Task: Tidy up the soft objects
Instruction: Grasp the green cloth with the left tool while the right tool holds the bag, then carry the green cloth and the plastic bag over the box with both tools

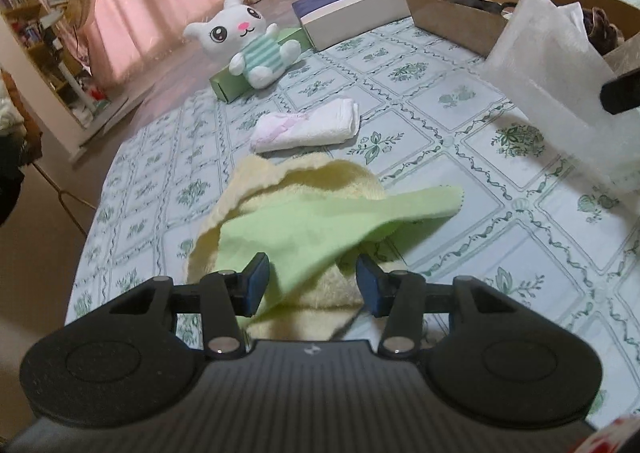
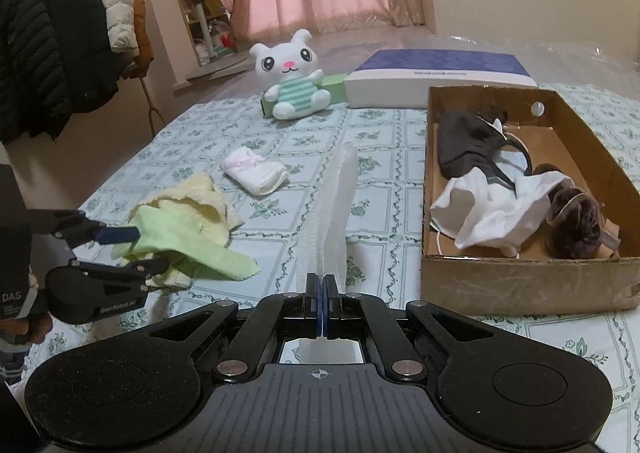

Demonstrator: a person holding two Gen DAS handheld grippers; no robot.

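1. Foam sheet (image 2: 328,213), white and translucent, is pinched at its near edge by the right gripper (image 2: 323,293), whose jaws are fully closed on it; the sheet stands off the worktop (image 2: 380,189), beside the cardboard box (image 2: 520,281).
2. The left gripper (image 1: 312,281) has its jaws about half open with the green cloth (image 1: 320,221) draped between them, over the yellow towel (image 1: 288,181). I cannot tell whether the pads actually press the cloth.
3. To do this step well, I judge the sheet should be carried over the near wall of the box and lowered flat before release, since it is light and floppy and may fold or slide out.
4. The left jaws would need to gather enough green cloth, without the towel beneath, before closing.
5. Only the right view shows inside the box: dark cloths, a white cloth and a brown furry item already lie there. It also shows the left gripper from the side.
6. The left view shows the cloth crossing between its own jaws, and the sheet's broad face.
7. A folded white towel (image 2: 256,173) and a plush toy (image 2: 294,81) remain farther back.
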